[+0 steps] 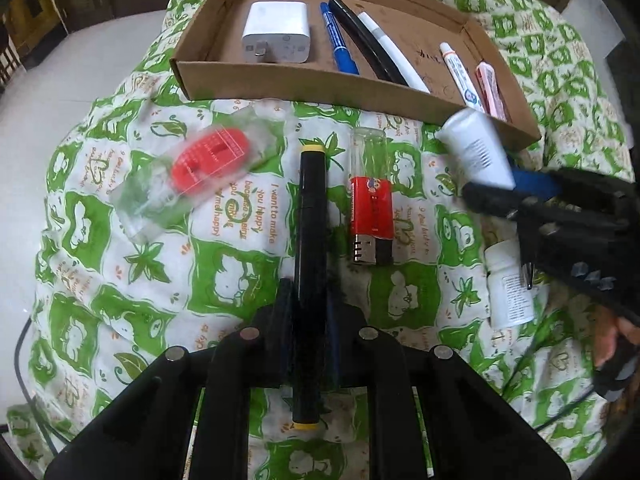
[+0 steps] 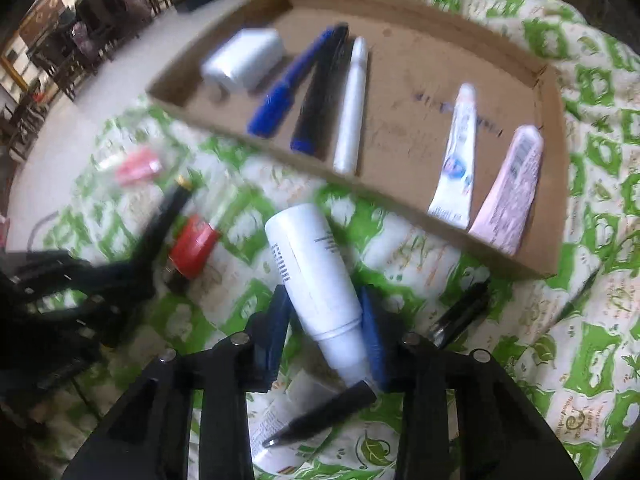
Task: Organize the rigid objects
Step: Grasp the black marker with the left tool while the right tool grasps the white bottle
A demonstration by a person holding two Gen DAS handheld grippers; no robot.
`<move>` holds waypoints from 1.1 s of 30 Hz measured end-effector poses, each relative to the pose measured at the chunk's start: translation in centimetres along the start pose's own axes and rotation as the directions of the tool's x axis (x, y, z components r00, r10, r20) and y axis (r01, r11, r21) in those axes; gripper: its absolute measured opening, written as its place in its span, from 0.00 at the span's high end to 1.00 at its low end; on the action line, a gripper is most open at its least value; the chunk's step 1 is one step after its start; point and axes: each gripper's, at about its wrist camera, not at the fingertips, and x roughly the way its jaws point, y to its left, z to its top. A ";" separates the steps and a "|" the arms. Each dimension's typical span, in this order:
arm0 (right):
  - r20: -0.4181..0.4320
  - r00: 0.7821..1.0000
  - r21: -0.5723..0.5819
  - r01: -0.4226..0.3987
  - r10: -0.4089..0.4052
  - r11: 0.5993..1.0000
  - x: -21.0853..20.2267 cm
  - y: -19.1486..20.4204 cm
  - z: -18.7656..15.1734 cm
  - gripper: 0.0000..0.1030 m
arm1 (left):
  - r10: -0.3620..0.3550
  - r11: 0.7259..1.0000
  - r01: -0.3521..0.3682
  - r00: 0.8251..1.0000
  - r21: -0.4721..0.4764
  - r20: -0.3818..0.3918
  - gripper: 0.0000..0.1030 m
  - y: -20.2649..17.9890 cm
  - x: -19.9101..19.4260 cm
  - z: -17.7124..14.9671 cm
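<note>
tongs (image 1: 308, 344) (image 2: 326, 320) — marker (image 1: 309, 240), bottle (image 2: 316, 276)

Pale tiled floor (image 1: 60, 80), dark wooden chairs (image 2: 100, 16)

Looks like a home: green leaf-print bedsheet (image 1: 224, 264) as the work surface, pale tiled floor (image 1: 60, 80), dark wooden chairs (image 2: 100, 16) in the background.

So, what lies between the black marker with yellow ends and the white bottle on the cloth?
In the left wrist view, a red lighter lies between the black marker and the white bottle.
</note>
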 end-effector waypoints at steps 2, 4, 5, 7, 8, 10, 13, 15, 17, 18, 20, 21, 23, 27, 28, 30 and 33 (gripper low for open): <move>0.036 0.999 0.009 -0.009 0.009 1.000 -1.0 0.0 -0.4 0.71 | 0.010 1.000 -0.011 1.000 0.009 0.009 0.87 -0.2 0.0 -0.2; 0.043 0.999 0.016 -0.020 0.020 1.000 -1.3 0.2 -1.0 0.71 | 0.015 1.000 -0.015 1.000 0.011 0.015 0.87 -0.1 0.2 -0.3; 0.043 0.999 0.019 -0.026 0.025 0.999 -1.3 0.3 -1.3 0.72 | 0.015 1.000 -0.015 1.000 0.009 0.018 0.87 0.2 0.2 -0.3; 0.054 0.998 0.022 -0.020 0.019 1.000 -1.6 0.5 -1.6 0.72 | 0.015 1.000 -0.016 1.000 0.008 0.025 0.88 0.0 0.7 -0.2; 0.067 0.997 0.028 -0.028 0.026 0.999 -1.8 0.5 -1.7 0.72 | 0.016 1.000 -0.017 1.000 0.010 0.027 0.88 -0.1 0.9 0.1; 0.082 0.996 0.045 -0.049 0.045 0.998 -2.1 0.8 -2.1 0.72 | 0.021 1.000 -0.021 0.999 0.013 0.034 0.88 -0.7 0.1 0.0; 0.104 0.991 0.079 -0.087 0.078 0.993 -2.6 0.0 -2.3 0.72 | 0.019 1.000 -0.020 0.999 0.012 0.046 0.88 -0.8 -0.5 -0.3; 0.112 0.990 0.092 -0.099 0.089 0.991 -2.9 -0.5 -1.7 0.72 | 0.014 1.000 -0.015 0.998 0.008 0.056 0.88 -0.7 -1.0 -0.3; 0.123 0.987 0.106 -0.115 0.102 0.988 -3.1 -0.8 -1.6 0.72 | 0.007 1.000 -0.007 0.998 0.004 0.069 0.88 -0.8 -1.4 -0.4; 0.127 0.986 0.111 -0.120 0.106 0.987 -3.0 -0.7 -1.4 0.72 | 0.002 1.000 -0.002 0.997 0.001 0.078 0.88 -0.8 -1.7 -0.4; 0.137 0.984 0.121 -0.127 0.110 0.984 -3.3 -1.0 -1.4 0.72 | -0.017 1.000 0.018 0.995 -0.007 0.096 0.88 -0.7 -2.3 -0.5; 0.142 0.984 0.126 -0.129 0.110 0.984 -3.4 -1.1 -1.4 0.72 | -0.026 1.000 0.027 0.994 -0.010 0.103 0.88 -0.5 -2.5 -0.5; 0.148 0.983 0.135 -0.129 0.109 0.982 -3.4 -1.2 -1.2 0.72 | -0.042 0.999 0.045 0.992 -0.020 0.116 0.88 -0.4 -2.9 -0.6; 0.151 0.982 0.154 -0.135 0.112 0.979 -3.5 -1.5 -1.1 0.72 | -0.065 0.997 0.070 0.989 -0.035 0.130 0.88 0.0 -3.3 -0.7; 0.150 0.982 0.154 -0.135 0.112 0.979 -3.4 -1.6 -1.1 0.72 | -0.071 0.996 0.076 0.989 -0.037 0.128 0.88 0.2 -3.1 -0.7; 0.142 0.983 0.155 -0.136 0.115 0.979 -3.2 -1.5 -1.1 0.72 | -0.070 0.996 0.075 0.992 -0.039 0.106 0.88 0.3 -2.8 -0.7; 0.130 0.985 0.155 -0.137 0.117 0.978 -2.9 -1.4 -1.1 0.72 | -0.052 0.998 0.055 0.996 -0.043 0.074 0.88 0.3 -1.9 -0.8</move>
